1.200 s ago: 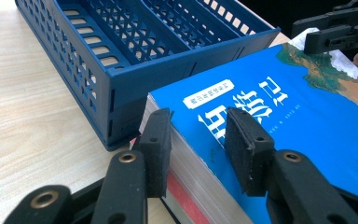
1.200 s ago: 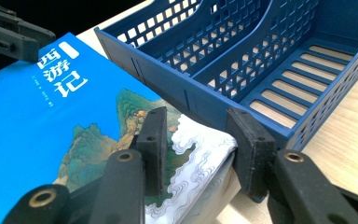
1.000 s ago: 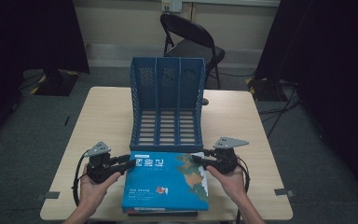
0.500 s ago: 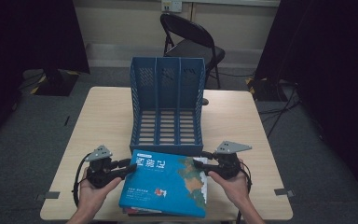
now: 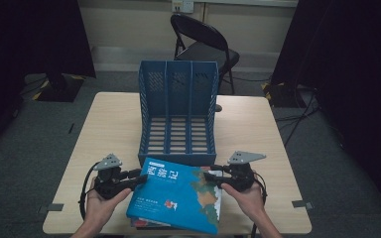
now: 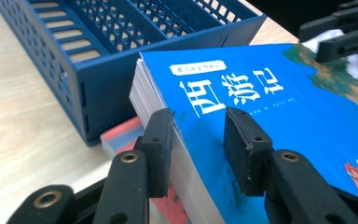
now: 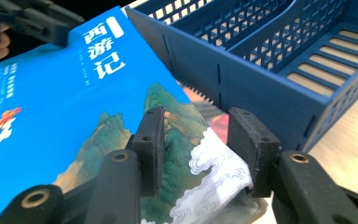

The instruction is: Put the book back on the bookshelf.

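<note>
- Tilted now: blue book (image 5: 178, 196) has its left edge raised off the stack (image 5: 141, 223), lower centre of frame, on the desk (image 5: 114, 124).
- Left gripper (image 5: 138, 179) fingers (image 6: 161, 144) pinch its left edge.
- Right gripper (image 5: 212, 176) fingers (image 7: 151, 144), just closing, straddle its right edge; grip unclear.
- Blue file rack (image 5: 178, 114) just behind.

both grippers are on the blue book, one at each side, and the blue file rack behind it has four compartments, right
Not quite: the blue file rack has three compartments, not four; the high view shows two dividers splitting it into three. The rest holds: the left gripper and the right gripper are each at a side edge of the blue book, in front of the rack.
</note>
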